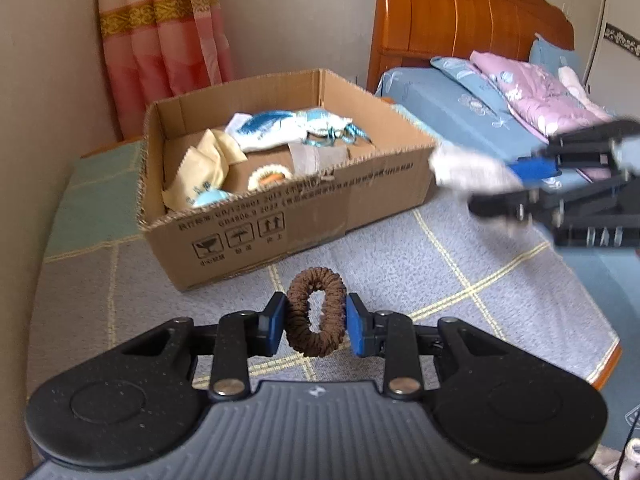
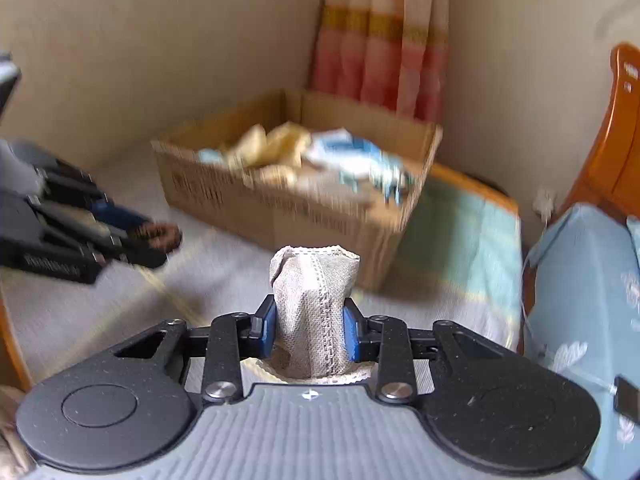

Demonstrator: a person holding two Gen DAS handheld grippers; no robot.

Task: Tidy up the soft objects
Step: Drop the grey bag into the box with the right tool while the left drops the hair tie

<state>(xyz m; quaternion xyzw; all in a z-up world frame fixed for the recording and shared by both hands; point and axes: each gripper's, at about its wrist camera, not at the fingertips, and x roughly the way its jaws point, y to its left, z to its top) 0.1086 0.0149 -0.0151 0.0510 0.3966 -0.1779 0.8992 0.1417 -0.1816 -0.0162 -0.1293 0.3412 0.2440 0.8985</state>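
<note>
L gripper (image 1: 316, 322) was clamped on brown scrunchie (image 1: 316, 312), R gripper (image 2: 309, 330) on grey cloth (image 2: 314, 312), both held near cardboard box (image 1: 280, 216). Several soft items already in box; these 2 left to drop.

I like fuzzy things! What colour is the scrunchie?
Brown; the scrunchie shows best in the left wrist view.

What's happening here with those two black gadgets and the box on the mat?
A person is tidying soft things into the cardboard box, using a pair of tongs in each hand. The left tongs are shut on a brown scrunchie, and the right tongs are shut on a folded beige cloth. Both are held above the checked mat, short of the box, which already holds a yellow cloth and other pieces.
</note>
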